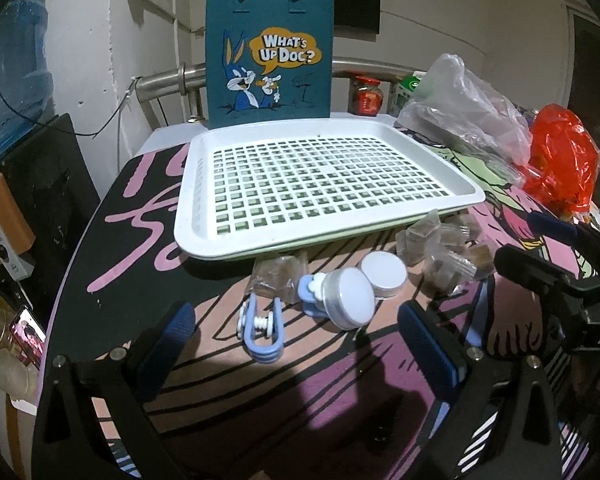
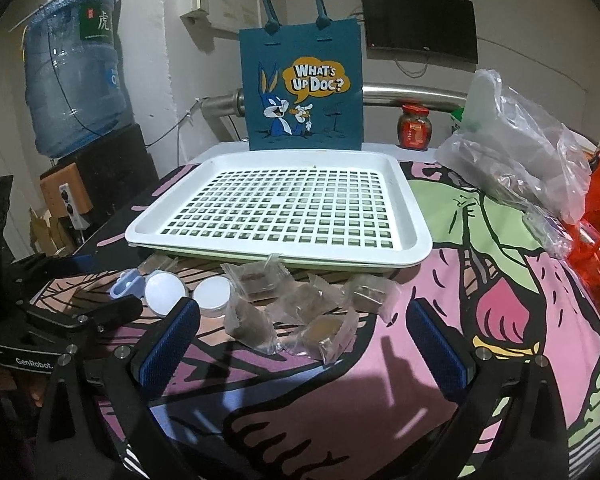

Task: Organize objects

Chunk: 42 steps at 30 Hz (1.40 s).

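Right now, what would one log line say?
left gripper: open, empty | right gripper: open, empty | white tray: empty | wrapped snacks: on table

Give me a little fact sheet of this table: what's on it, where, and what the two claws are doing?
tray: white slotted tray, nothing in it
bag: blue cartoon tote, upright behind tray
tubs: two white-lidded tubs, before tray
clips: blue clips, beside tubs
packets: clear-wrapped brown snacks, before tray
left gripper: open, holding nothing
right gripper: open, holding nothing

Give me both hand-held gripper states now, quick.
Left hand-held gripper: open, holding nothing, above the blue clip.
Right hand-held gripper: open, holding nothing, above the wrapped packets.
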Available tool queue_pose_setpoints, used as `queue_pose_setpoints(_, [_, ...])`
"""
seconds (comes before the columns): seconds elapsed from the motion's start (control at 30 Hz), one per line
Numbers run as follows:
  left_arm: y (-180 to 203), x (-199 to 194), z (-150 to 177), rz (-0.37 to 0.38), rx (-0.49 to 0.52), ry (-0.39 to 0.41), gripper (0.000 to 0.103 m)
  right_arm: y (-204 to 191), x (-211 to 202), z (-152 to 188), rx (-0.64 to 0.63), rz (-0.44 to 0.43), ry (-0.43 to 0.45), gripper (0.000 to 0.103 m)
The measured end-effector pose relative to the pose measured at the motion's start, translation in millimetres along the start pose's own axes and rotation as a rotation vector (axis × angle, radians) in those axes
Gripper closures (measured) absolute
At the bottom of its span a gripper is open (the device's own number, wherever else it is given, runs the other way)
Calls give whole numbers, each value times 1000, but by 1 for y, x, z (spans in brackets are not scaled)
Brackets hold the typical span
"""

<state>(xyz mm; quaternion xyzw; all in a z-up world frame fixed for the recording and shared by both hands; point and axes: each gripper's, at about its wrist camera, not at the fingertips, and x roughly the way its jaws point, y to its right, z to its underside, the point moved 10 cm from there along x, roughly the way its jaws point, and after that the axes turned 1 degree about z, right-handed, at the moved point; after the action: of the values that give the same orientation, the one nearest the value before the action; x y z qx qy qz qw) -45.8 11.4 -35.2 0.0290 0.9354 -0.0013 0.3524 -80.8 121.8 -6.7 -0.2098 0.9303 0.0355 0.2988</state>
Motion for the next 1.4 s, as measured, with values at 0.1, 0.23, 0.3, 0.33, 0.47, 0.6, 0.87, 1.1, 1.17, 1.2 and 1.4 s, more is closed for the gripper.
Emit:
queue_pose_setpoints(0.1, [2, -1, 0, 3, 6, 3, 0, -3, -2, -1, -10, 0, 9, 0])
queue_pose_setpoints(0.23, [3, -2, -1, 0, 8, 9, 0, -5, -3, -1, -21, -2, 16, 0])
queue_pose_setpoints(0.3, [3, -3, -1, 2, 10, 13, 0, -6, -4, -1, -24, -3, 18, 0])
queue_pose_setpoints(0.33, [3, -3, -1, 2, 11, 13, 0, -6, -4, -2, -24, -3, 18, 0])
queue_pose_setpoints(0.47, [4, -3, -2, 2, 14, 13, 0, -5, -4, -2, -21, -3, 17, 0])
queue_pose_setpoints(0.6, [4, -3, -2, 0, 12, 12, 0, -5, -4, -2, -21, -3, 17, 0])
queue_pose_setpoints(0.87, [2, -3, -2, -28, -12, 13, 0, -6, -4, -2, -20, -3, 17, 0])
queue_pose_setpoints(1.1, [1, -3, -2, -28, -11, 12, 0, -6, -4, -2, -20, -2, 17, 0])
queue_pose_setpoints(1.17, [1, -3, -2, -31, -13, 13, 0, -6, -4, -2, -20, -4, 16, 0])
queue_pose_setpoints(1.2, [1, -3, -2, -31, -13, 13, 0, -6, -4, -2, -20, -3, 17, 0])
queue_pose_setpoints(1.4, [1, -3, -2, -31, -13, 12, 0, -7, -3, -2, -20, -6, 15, 0])
